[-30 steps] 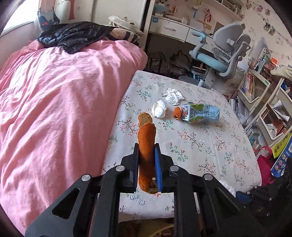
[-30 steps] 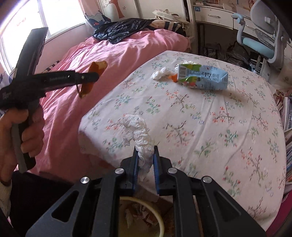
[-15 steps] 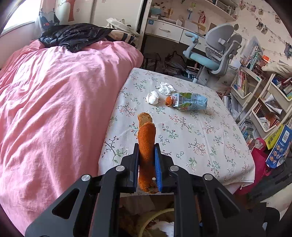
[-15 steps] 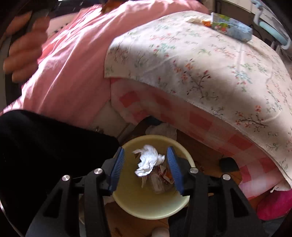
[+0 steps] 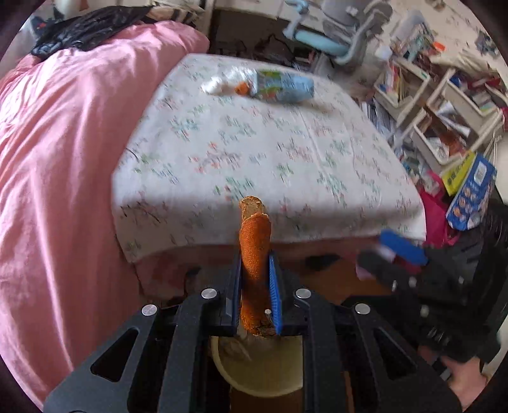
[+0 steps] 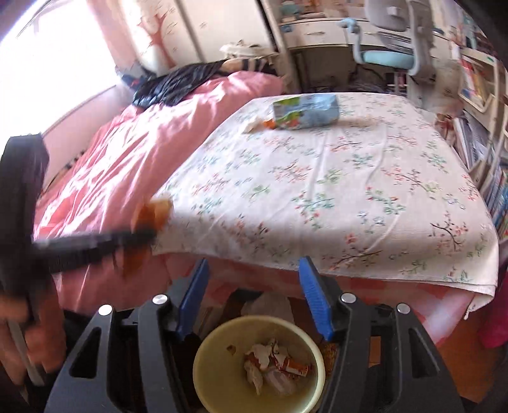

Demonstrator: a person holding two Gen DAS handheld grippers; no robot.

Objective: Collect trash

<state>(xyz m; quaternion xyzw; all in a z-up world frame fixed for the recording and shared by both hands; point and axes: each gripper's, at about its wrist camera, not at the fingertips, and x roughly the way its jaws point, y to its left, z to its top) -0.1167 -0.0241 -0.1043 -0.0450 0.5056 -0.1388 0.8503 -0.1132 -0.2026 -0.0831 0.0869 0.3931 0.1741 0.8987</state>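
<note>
My left gripper [image 5: 254, 270] is shut on a strip of orange peel [image 5: 254, 251] and holds it above the pale yellow trash bin [image 5: 273, 384] on the floor. My right gripper [image 6: 252, 273] is open and empty over the same bin [image 6: 203, 365], which holds crumpled tissue and wrappers [image 6: 270, 365]. On the floral table [image 6: 317, 178] lie a blue-green snack packet [image 6: 304, 112], a small orange scrap [image 6: 268, 124] and white tissue [image 5: 216, 85]. The left gripper with the peel [image 6: 152, 216] shows blurred in the right wrist view.
A pink quilted bed [image 5: 57, 143] borders the table's left side, with a black garment [image 5: 89, 28] on it. A desk chair [image 5: 343, 41] and cluttered shelves [image 5: 444, 104] stand at the back and right. The right gripper [image 5: 400, 254] is at the table's front right corner.
My right gripper opened and dropped the white tissue into the bin, then tilted up. My left gripper with the peel moved back off the table over the bin.
</note>
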